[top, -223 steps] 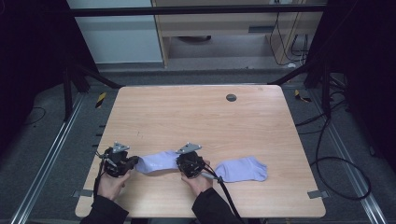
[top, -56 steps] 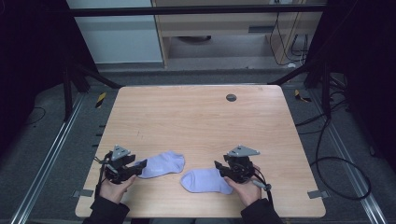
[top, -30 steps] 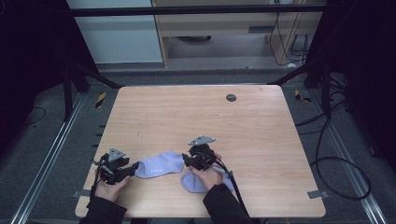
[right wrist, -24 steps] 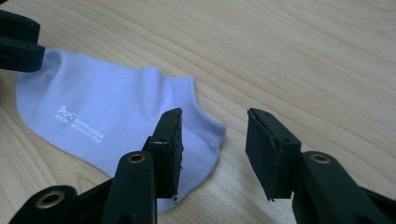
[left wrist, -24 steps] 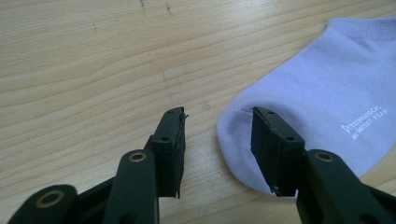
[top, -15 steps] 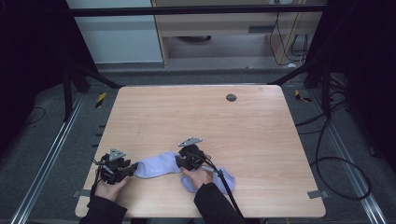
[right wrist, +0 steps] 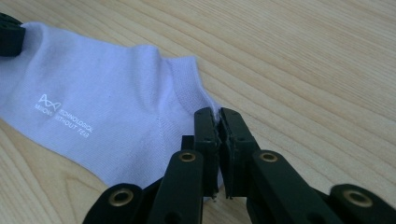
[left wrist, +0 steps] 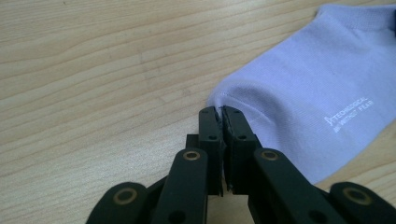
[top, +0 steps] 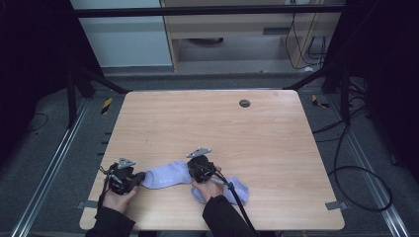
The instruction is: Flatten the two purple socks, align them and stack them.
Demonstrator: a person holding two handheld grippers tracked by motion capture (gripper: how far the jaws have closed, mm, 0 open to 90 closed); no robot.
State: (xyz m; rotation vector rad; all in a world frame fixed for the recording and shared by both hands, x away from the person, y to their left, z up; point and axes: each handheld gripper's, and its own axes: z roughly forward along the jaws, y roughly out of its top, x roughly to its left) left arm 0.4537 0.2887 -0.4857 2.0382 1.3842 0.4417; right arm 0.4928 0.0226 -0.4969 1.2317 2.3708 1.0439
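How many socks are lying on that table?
2. One sock lies stretched between the left gripper and right gripper; the other sock lies partly under the person's right hand.

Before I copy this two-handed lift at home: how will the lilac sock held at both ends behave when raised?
Probably floppy: the sock lies flat and creased, so its middle should sag between the left gripper and right gripper. It looks thin, so likely very light. Both jaws are shut on narrow edges of fabric, so a sharp tug might slip it free.
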